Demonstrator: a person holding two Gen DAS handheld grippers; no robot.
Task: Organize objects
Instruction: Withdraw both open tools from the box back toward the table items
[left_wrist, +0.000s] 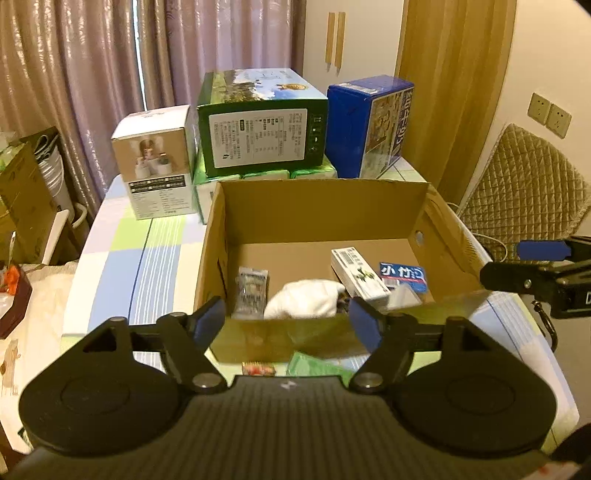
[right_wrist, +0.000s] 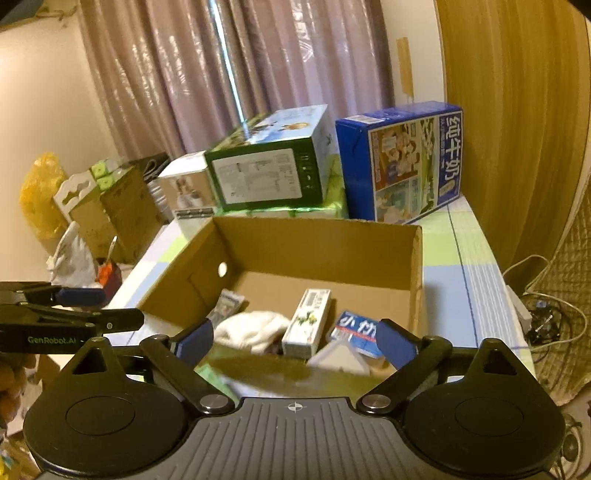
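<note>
In the cardboard box (left_wrist: 317, 206) on the table (left_wrist: 147, 258), a cloth (left_wrist: 303, 299) lies between a packet (left_wrist: 251, 291) and a carton (left_wrist: 360, 273).

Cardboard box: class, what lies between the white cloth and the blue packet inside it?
In both views, a white carton with green print lies on the cardboard box floor between the white cloth and the blue packet.

Two handheld grippers are held side by side and level, the left gripper (left_wrist: 290, 325) and the right gripper (right_wrist: 295, 341) each with its blue-padded fingers (left_wrist: 364, 325) spread wide apart, gripping nothing, both pointing forward.
</note>
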